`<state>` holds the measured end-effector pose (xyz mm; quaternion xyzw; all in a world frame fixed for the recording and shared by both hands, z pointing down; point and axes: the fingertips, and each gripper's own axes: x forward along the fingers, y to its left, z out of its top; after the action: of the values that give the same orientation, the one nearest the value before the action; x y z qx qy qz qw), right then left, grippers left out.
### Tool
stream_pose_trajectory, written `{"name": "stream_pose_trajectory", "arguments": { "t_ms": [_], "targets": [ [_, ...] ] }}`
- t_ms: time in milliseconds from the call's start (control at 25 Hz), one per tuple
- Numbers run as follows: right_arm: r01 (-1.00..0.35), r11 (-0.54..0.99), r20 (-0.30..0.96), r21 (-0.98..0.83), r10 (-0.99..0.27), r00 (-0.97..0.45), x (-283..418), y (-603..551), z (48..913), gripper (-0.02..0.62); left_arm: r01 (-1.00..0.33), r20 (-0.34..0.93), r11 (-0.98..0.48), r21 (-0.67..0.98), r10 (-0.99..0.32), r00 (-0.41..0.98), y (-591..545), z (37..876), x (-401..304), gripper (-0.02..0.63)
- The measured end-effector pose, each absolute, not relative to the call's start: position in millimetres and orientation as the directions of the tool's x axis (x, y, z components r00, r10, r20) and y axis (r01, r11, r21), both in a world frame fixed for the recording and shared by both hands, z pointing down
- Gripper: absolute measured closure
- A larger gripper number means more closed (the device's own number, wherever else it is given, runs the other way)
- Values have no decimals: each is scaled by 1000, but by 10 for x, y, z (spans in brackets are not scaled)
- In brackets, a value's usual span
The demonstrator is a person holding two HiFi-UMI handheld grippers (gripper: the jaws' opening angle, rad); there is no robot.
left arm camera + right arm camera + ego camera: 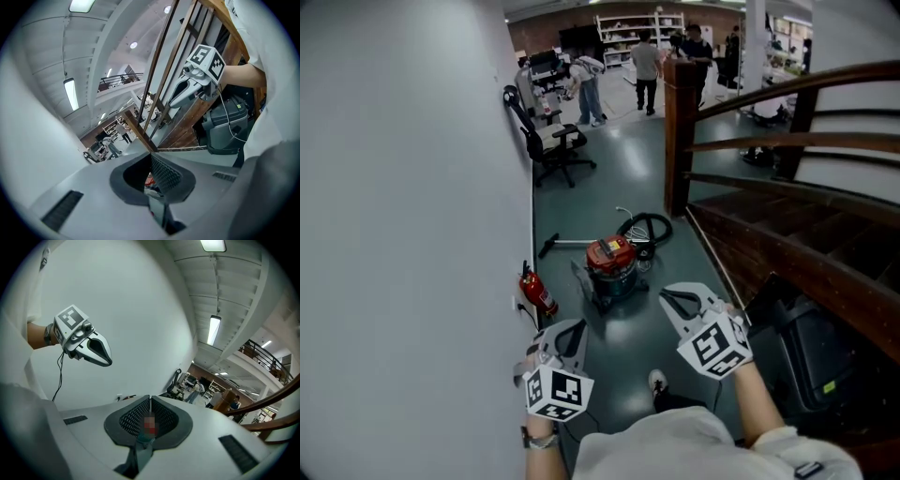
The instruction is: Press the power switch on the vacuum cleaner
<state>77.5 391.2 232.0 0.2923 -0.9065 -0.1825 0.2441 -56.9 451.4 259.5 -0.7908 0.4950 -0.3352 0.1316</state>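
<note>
The vacuum cleaner (pixel 611 265) stands on the dark floor ahead of me, with a red top on a grey drum. Its black hose (pixel 648 228) is coiled behind it and a wand (pixel 563 244) lies to its left. My left gripper (pixel 577 325) is held low on the left, short of the vacuum, its jaws shut on nothing. The right gripper (pixel 667 294) is raised at the right, a little nearer the vacuum, jaws also shut and empty. In the left gripper view a red bit of the vacuum cleaner (pixel 149 180) shows past the closed jaw tips (pixel 152 161).
A white wall runs along the left, with a red fire extinguisher (pixel 537 292) at its foot. A wooden staircase (pixel 787 225) and a dark bin (pixel 820 361) fill the right. An office chair (pixel 551 142) and several people stand farther back.
</note>
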Motion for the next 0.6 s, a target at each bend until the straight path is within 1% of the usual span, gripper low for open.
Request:
{"name": "stream_pose_trajectory", "arguments": {
  "t_ms": [240,600],
  "targets": [
    [-418,748,342,515,-627,-700,790,3278,2294,565,-701,391,-473,-535,-873,291,3896,2522,-503,607],
    [-381,779,371,498,-588,-719,884,2629,2359,565,-713,414,-480,-512,-865,285,3228,2630,-363,607]
  ]
}}
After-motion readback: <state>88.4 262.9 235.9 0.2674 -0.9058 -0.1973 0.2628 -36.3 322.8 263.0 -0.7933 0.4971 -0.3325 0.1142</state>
